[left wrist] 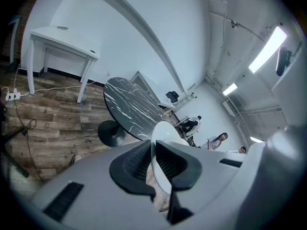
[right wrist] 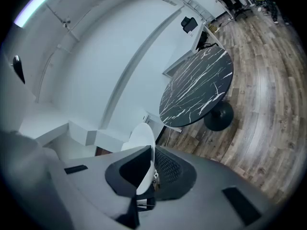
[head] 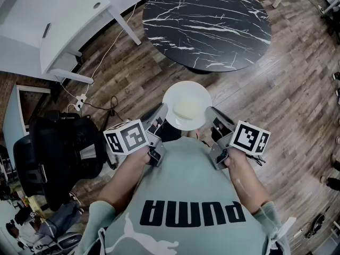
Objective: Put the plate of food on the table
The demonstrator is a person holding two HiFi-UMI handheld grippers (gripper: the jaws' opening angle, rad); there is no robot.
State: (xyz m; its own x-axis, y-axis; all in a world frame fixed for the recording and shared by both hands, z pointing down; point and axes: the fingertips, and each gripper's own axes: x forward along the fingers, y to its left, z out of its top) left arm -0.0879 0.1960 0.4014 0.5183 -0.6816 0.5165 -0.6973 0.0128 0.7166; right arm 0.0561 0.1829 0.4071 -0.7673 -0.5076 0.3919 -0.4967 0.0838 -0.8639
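Plate of food — opposite rims tight in left tool and right tool — near table

A wood-plank floor runs under a round black surface veined in white on a dark pedestal base. A white desk stands by the white wall, a cable trailing across the planks to a power strip. Long ceiling lights glow.
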